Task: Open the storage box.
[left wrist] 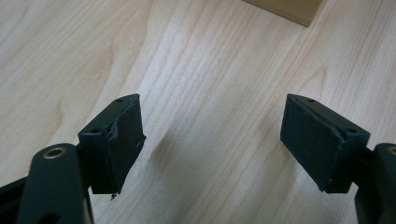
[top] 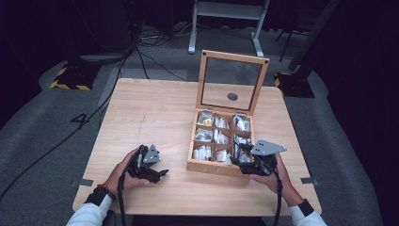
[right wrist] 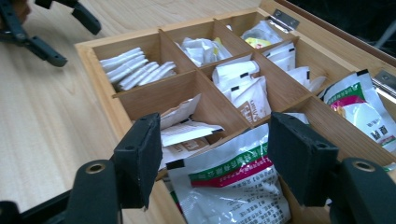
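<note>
Worktop (top: 155,113) of pale wood is carrying a wooden box (top: 211,167) toward its right half in the high view, the glass-paned lid (top: 233,82) standing upright at the far side. The box is showing nine compartments filled with small packets. The left gripper (top: 157,175) is sitting in the person's left hand (top: 123,173) on bare wood near the front edge, well apart from the box. The right gripper (top: 245,165) is resting in the right hand (top: 273,179) at the box's near right corner, reaching over its rim.

In the left gripper view, the jaws are standing wide apart with nothing between them, just bare wood grain below. One pad (left wrist: 122,142) is looking frayed along its edge. A corner of the box (left wrist: 285,9) is peeking in at the top.

In the right gripper view, the jaws are spread open above a near compartment, gripping nothing. A white packet with green and pink bands (right wrist: 233,186) is lying just below and between them. White sachets (right wrist: 135,69) are filling a far compartment, and a similar banded packet (right wrist: 362,109) is lying at the right. The left gripper (right wrist: 65,35) is showing at the top left.
</note>
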`<action>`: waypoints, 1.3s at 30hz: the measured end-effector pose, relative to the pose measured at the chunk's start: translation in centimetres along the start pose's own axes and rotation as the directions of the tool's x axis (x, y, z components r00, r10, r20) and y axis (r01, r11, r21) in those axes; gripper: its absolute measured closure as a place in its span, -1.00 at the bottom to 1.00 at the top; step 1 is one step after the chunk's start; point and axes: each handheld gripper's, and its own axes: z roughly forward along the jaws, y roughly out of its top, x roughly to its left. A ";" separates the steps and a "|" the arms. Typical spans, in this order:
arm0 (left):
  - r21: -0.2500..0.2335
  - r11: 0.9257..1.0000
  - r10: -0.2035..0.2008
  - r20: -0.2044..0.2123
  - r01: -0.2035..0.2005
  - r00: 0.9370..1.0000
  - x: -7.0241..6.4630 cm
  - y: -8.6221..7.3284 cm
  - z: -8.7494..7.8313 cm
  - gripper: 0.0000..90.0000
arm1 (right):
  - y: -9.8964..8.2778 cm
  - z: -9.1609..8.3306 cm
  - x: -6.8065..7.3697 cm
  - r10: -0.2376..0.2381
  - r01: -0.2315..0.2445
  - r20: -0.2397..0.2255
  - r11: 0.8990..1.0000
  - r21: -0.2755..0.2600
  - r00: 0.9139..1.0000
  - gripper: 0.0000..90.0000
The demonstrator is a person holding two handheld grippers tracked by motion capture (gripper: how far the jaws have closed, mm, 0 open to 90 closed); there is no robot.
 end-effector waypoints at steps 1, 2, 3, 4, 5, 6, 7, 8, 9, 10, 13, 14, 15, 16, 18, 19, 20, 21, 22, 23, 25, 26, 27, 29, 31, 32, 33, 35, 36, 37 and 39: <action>0.006 1.000 -0.001 0.000 0.001 1.000 -0.1 -0.1 0.0 -0.52 | 0.0 0.1 -0.1 0.008 -0.008 0.013 1.000 0.004 1.000 -0.19; 0.004 1.000 -0.006 0.015 0.006 1.000 0.0 -0.1 0.1 -0.52 | 0.0 0.3 -0.3 0.017 -0.017 0.029 1.000 0.006 0.999 -0.19; 0.004 1.000 -0.006 0.015 0.006 1.000 0.0 -0.1 0.1 -0.52 | 0.0 0.3 -0.3 0.017 -0.017 0.029 1.000 0.006 0.999 -0.19; 0.002 1.000 -0.008 0.018 0.008 1.000 0.1 -0.2 0.1 -0.53 | 0.1 0.4 -0.3 0.020 -0.021 0.056 1.000 0.016 0.998 -0.18; 0.002 1.000 -0.008 0.018 0.008 1.000 0.1 -0.2 0.1 -0.53 | 0.1 0.4 -0.3 0.020 -0.021 0.056 1.000 0.016 0.998 -0.18; 0.001 1.000 -0.012 0.021 0.012 1.000 0.2 -0.2 0.1 -0.53 | 0.1 0.5 -0.4 0.022 -0.023 0.064 1.000 0.019 0.998 -0.18; -0.004 1.000 -0.024 0.027 0.024 0.999 0.2 -0.3 0.1 -0.52 | 0.0 0.6 -0.5 0.032 -0.034 0.069 0.999 0.021 0.997 -0.18; -0.003 1.000 -0.025 0.030 0.025 0.999 0.2 -0.4 0.1 -0.52 | 0.0 0.7 -0.5 0.035 -0.037 0.071 0.999 0.021 0.997 -0.19; -0.004 1.000 -0.027 0.033 0.027 0.999 0.3 -0.4 0.1 -0.52 | 0.0 0.6 -0.5 0.037 -0.039 0.070 0.999 0.024 0.997 -0.18; -0.006 1.000 -0.027 0.037 0.027 0.999 0.3 -0.4 0.2 -0.52 | 0.0 0.6 -0.6 0.039 -0.041 0.072 0.999 0.027 0.997 -0.18; -0.008 0.999 -0.041 0.049 0.041 0.998 0.4 -0.5 0.2 -0.53 | 0.1 0.4 -0.5 0.038 -0.041 0.077 0.998 0.042 0.996 -0.16; -0.009 0.999 -0.042 0.053 0.042 0.998 0.5 -0.6 0.2 -0.53 | 0.1 0.3 -0.6 0.035 -0.039 0.081 0.998 0.049 0.996 -0.16; -0.009 0.999 -0.042 0.053 0.042 0.998 0.5 -0.6 0.2 -0.53 | 0.1 0.2 -0.6 0.039 -0.044 0.084 0.998 0.054 0.996 -0.16; -0.009 0.999 -0.040 0.054 0.041 0.998 0.5 -0.6 0.2 -0.53 | 0.1 0.2 -0.6 0.039 -0.044 0.084 0.998 0.054 0.996 -0.16; -0.013 0.999 -0.035 0.054 0.036 0.998 0.5 -0.6 0.1 -0.53 | -0.1 -0.2 -0.8 0.054 -0.060 0.090 0.996 0.067 0.994 -0.12; -0.013 0.999 -0.035 0.054 0.036 0.998 0.5 -0.6 0.1 -0.53 | -0.1 -0.2 -0.8 0.054 -0.060 0.090 0.996 0.067 0.994 -0.12; -0.011 0.999 -0.033 0.058 0.034 0.998 0.5 -0.6 0.1 -0.53 | -0.3 -0.3 -1.0 0.070 -0.077 0.089 0.994 0.076 0.994 -0.07; -0.012 0.999 -0.035 0.058 0.035 0.998 0.5 -0.7 0.1 -0.53 | -0.3 -0.3 -1.1 0.078 -0.085 0.085 0.993 0.082 0.993 -0.03; -0.012 0.999 -0.034 0.060 0.035 0.998 0.5 -0.7 0.1 -0.53 | -0.4 -0.3 -1.1 0.078 -0.086 0.088 0.992 0.096 0.993 0.05; -0.013 0.999 -0.033 0.061 0.034 0.998 0.5 -0.7 0.1 -0.53 | -0.4 -0.1 -1.1 0.073 -0.084 0.100 0.990 0.111 0.992 0.10; -0.013 0.999 -0.032 0.059 0.033 0.998 0.5 -0.7 0.1 -0.53 | -0.5 0.0 -1.1 0.068 -0.083 0.116 0.989 0.122 0.991 0.12; -0.013 0.999 -0.030 0.057 0.031 0.998 0.5 -0.7 0.1 -0.53 | -0.8 0.1 -1.4 0.091 -0.106 0.117 0.986 0.129 0.989 0.24; -0.013 0.999 -0.030 0.057 0.031 0.998 0.5 -0.7 0.1 -0.53 | -0.8 0.1 -1.4 0.091 -0.106 0.117 0.986 0.129 0.989 0.24; -0.014 0.999 -0.030 0.058 0.030 0.998 0.4 -0.6 0.1 -0.53 | -0.9 0.0 -1.8 0.114 -0.129 0.121 0.983 0.127 0.986 0.26; -0.015 0.999 -0.030 0.060 0.031 0.998 0.5 -0.7 0.1 -0.53 | -1.2 -0.5 -2.2 0.141 -0.155 0.118 0.981 0.120 0.983 0.30; -0.016 0.999 -0.032 0.063 0.033 0.998 0.5 -0.7 0.2 -0.53 | -1.2 -0.6 -2.2 0.142 -0.156 0.122 0.981 0.117 0.982 0.32; -0.016 0.999 -0.032 0.063 0.033 0.998 0.5 -0.7 0.2 -0.53 | -1.2 -0.6 -2.2 0.142 -0.156 0.122 0.981 0.117 0.982 0.32; -0.016 0.999 -0.031 0.062 0.032 0.998 0.5 -0.7 0.2 -0.53 | -1.4 -0.9 -2.4 0.152 -0.167 0.133 0.979 0.113 0.979 0.38; -0.016 0.999 -0.032 0.064 0.033 0.997 0.5 -0.7 0.2 -0.53 | -1.6 -1.1 -2.5 0.152 -0.166 0.131 0.981 0.105 0.980 0.41; -0.016 0.999 -0.032 0.064 0.033 0.997 0.5 -0.7 0.2 -0.53 | -1.6 -1.2 -2.4 0.152 -0.166 0.133 0.981 0.103 0.979 0.42; -0.017 0.999 -0.034 0.067 0.035 0.997 0.5 -0.7 0.2 -0.54 | -1.6 -1.1 -2.3 0.145 -0.159 0.138 0.982 0.102 0.980 0.44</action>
